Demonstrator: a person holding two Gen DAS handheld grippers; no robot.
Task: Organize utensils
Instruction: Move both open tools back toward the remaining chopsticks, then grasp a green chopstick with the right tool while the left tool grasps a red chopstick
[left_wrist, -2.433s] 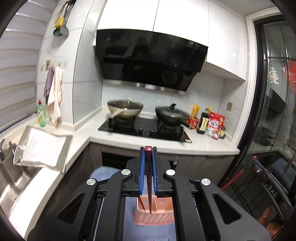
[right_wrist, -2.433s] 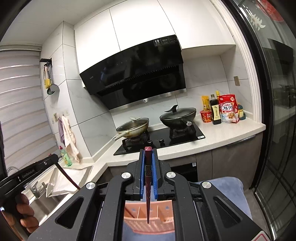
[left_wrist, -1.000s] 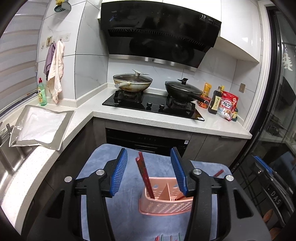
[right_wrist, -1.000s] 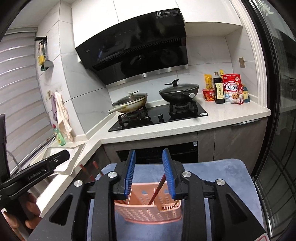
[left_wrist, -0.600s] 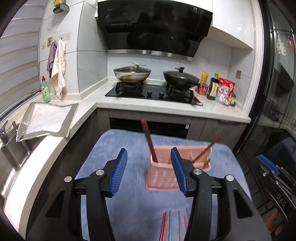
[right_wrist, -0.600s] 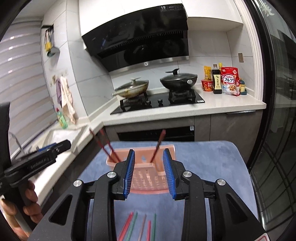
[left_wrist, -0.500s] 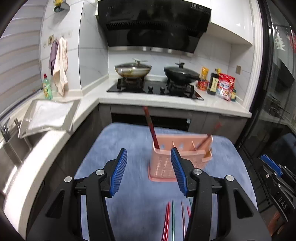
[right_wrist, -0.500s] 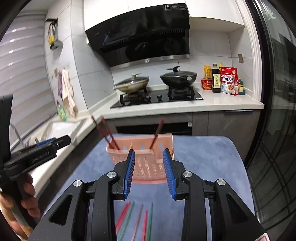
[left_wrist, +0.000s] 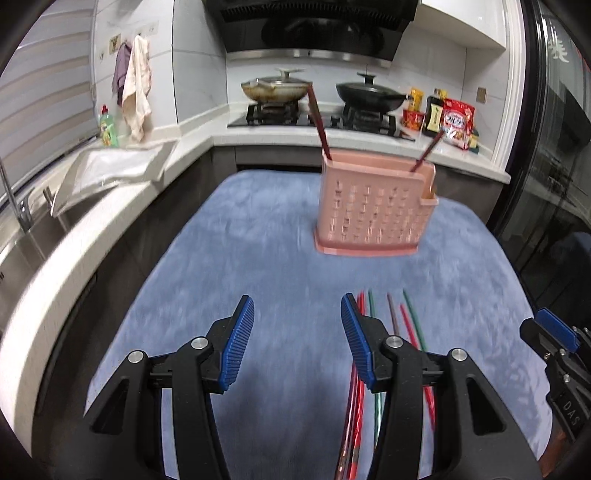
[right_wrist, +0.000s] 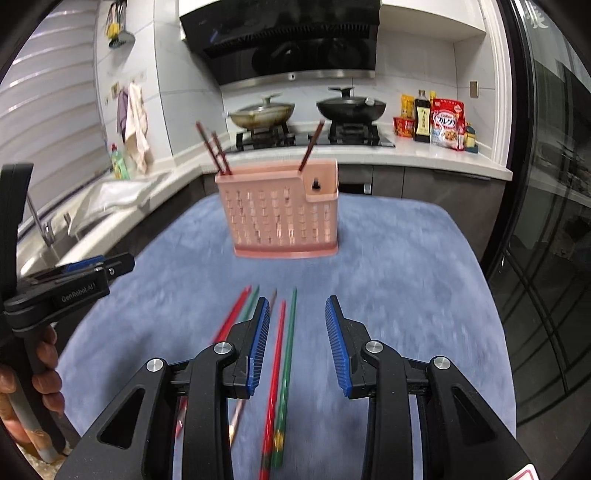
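Observation:
A pink perforated utensil holder (left_wrist: 373, 206) (right_wrist: 282, 214) stands on a blue cloth (left_wrist: 258, 258) (right_wrist: 399, 280). Dark brown chopsticks (left_wrist: 319, 122) (right_wrist: 214, 147) stick up from it, and one more (right_wrist: 312, 146) leans at its right. Several red, green and brown chopsticks (right_wrist: 284, 343) (left_wrist: 408, 321) lie loose on the cloth in front of the holder. My left gripper (left_wrist: 297, 339) is open and empty, low over the cloth, left of the loose chopsticks. My right gripper (right_wrist: 295, 339) is open and empty, low over a red and a green chopstick.
A white counter with a sink and tray (left_wrist: 107, 170) runs along the left. A stove with two pans (right_wrist: 306, 110) and food packets (right_wrist: 443, 125) stand at the back. Glass doors (right_wrist: 546, 221) are on the right. The left gripper's handle (right_wrist: 70, 288) shows in the right wrist view.
Both grippers let go of the brown chopsticks into the holder, opened, then pulled back and came down low over the loose chopsticks on the cloth.

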